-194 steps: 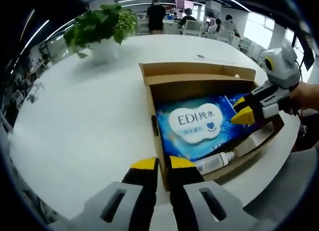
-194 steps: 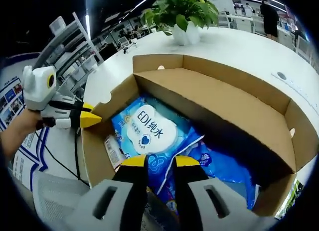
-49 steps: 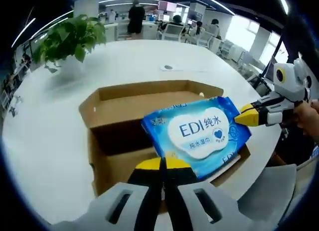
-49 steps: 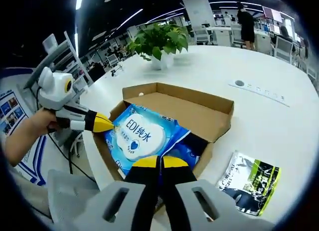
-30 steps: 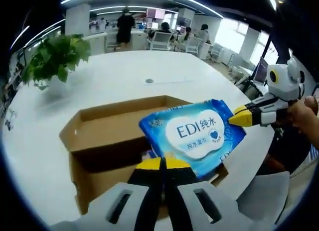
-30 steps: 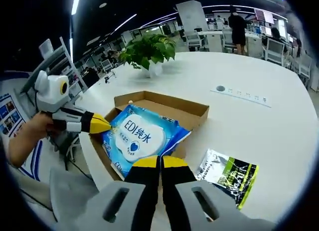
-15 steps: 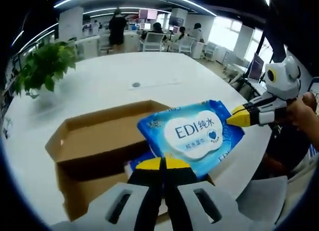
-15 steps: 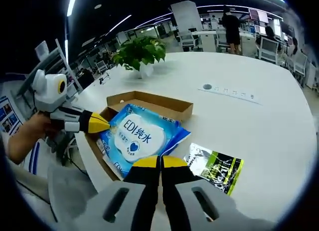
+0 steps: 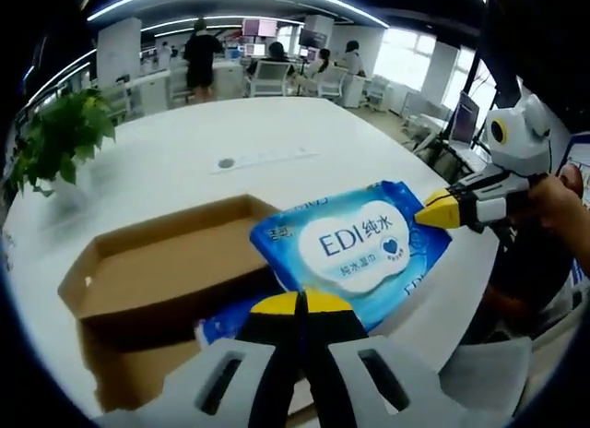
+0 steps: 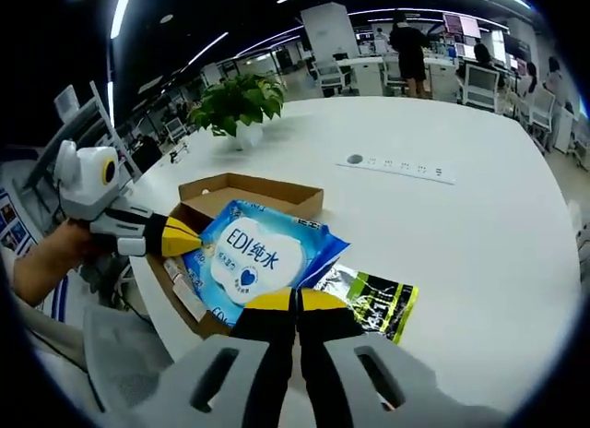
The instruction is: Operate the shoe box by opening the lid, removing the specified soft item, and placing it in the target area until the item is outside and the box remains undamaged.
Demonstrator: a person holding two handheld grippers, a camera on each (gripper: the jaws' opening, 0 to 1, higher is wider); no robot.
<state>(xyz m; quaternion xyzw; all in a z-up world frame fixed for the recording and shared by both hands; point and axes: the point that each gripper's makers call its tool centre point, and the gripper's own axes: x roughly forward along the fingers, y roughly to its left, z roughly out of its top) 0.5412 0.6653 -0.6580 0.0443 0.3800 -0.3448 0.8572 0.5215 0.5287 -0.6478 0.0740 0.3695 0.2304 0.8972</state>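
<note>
**Wipes pack held above the open box by both grippers**

Left gripper (image 9: 300,303) has its jaws pinched on one corner of the blue wipes pack (image 9: 355,246); right gripper (image 10: 296,301) is clamped on the opposite corner. The pack hangs over the shoe box (image 10: 241,196), near its edge, clear of the white table (image 10: 479,216). A green-black packet (image 10: 373,303) lies on the table just beside the box. A potted plant (image 10: 235,103) stands well beyond the box.

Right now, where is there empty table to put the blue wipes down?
The white table is bare between the green-black packet, the socket strip and the plant. It is crowded by the shoe box, where both grippers hold the wipes pack.
</note>
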